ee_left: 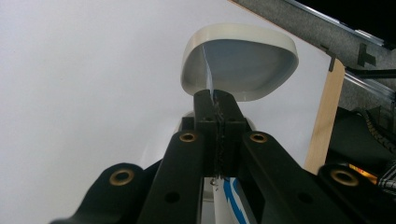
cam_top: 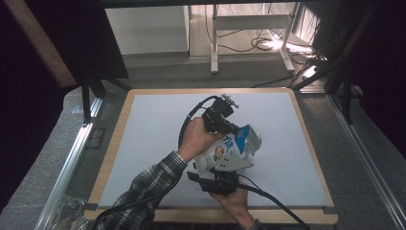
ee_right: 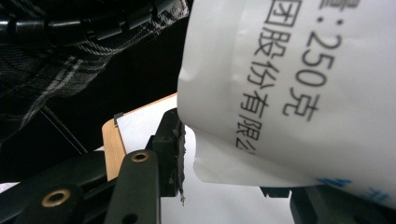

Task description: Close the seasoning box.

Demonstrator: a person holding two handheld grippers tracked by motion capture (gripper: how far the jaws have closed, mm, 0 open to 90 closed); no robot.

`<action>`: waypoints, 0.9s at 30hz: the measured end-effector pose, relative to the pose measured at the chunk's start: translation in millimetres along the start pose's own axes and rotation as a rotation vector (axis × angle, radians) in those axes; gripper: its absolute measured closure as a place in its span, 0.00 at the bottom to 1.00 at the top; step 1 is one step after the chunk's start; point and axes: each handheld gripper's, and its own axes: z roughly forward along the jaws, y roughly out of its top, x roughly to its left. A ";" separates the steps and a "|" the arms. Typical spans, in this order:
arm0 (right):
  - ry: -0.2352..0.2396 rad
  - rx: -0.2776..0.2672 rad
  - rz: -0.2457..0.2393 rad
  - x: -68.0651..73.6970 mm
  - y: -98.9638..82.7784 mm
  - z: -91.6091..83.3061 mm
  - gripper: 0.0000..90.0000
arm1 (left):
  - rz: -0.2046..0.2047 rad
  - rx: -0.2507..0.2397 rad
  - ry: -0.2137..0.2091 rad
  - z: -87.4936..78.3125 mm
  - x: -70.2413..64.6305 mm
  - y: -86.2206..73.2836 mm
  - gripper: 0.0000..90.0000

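A white pouch (cam_top: 224, 151) with blue and coloured print hangs tilted above the white table, its top toward the far right. My left gripper (cam_top: 234, 129) is shut on the pouch's thin top edge; in the left gripper view its jaws (ee_left: 215, 100) pinch a sliver of film. Just beyond them sits a shallow white bowl (ee_left: 240, 60), which the high view shows under the pouch's top end (cam_top: 253, 140). My right gripper (cam_top: 223, 167) holds the pouch's lower end from the near side. In the right gripper view the printed pouch (ee_right: 299, 84) sits between its jaws (ee_right: 238, 173).
The white table surface (cam_top: 158, 143) has a wooden border (cam_top: 115, 143). Metal rails (cam_top: 72, 158) run along both sides. A white desk frame (cam_top: 214, 43) and cables (cam_top: 268, 44) lie on the floor beyond the far edge. A plaid sleeve (cam_top: 148, 184) crosses the near left.
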 end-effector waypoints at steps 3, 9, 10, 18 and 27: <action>0.000 -0.001 0.000 0.0 0.0 0.0 0.65 | 0.000 0.002 0.000 0.0 -0.1 0.2 0.99; 0.000 -0.002 -0.001 -0.1 0.0 0.1 0.65 | 0.003 0.006 -0.002 0.2 0.2 0.8 0.99; 0.000 -0.002 -0.001 -0.1 0.1 0.1 0.65 | 0.003 0.006 -0.002 0.2 0.2 0.8 0.99; 0.001 -0.001 -0.004 0.4 0.4 -0.1 0.65 | 0.000 0.011 0.000 0.1 1.0 0.7 0.99; 0.001 -0.004 -0.002 0.8 0.8 -0.2 0.65 | -0.001 0.022 0.002 -0.4 0.5 1.8 0.99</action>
